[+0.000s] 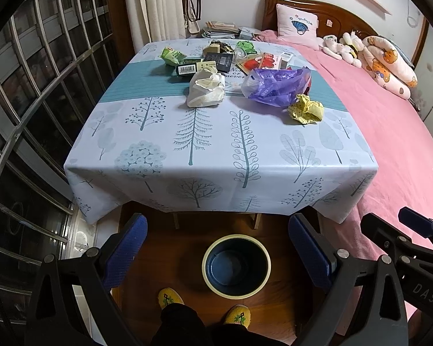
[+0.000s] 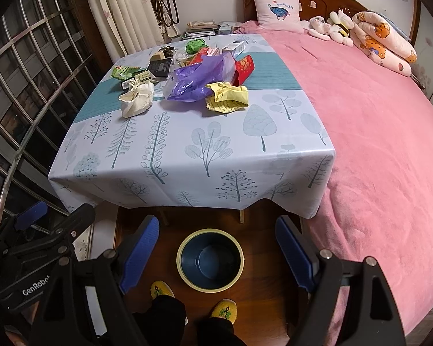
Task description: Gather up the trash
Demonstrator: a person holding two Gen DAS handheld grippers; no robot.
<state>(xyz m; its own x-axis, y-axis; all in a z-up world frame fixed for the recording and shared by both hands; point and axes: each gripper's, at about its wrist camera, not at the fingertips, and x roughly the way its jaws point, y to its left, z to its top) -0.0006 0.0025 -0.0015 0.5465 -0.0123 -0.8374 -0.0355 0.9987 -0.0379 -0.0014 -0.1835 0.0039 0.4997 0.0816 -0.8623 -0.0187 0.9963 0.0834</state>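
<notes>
Trash lies on the far half of a table (image 1: 164, 173) (image 2: 187, 173) covered in a tree-print cloth: a crumpled white bag (image 1: 206, 89) (image 2: 137, 98), a purple plastic bag (image 1: 274, 86) (image 2: 199, 79), a crumpled yellow wrapper (image 1: 306, 109) (image 2: 228, 96), a green packet (image 1: 171, 55) (image 2: 124, 72), and several boxes behind. A dark blue bin (image 1: 236, 265) (image 2: 210, 261) with a cream rim stands empty on the floor before the table. My left gripper (image 1: 218, 248) and right gripper (image 2: 216, 248) are both open and empty, held above the bin, short of the table.
A pink bed (image 1: 389, 132) (image 2: 375, 144) with pillows and soft toys borders the table's right side. A barred window (image 1: 29, 86) is on the left. The person's yellow slippers (image 1: 170, 297) (image 2: 161, 288) stand on the wooden floor by the bin.
</notes>
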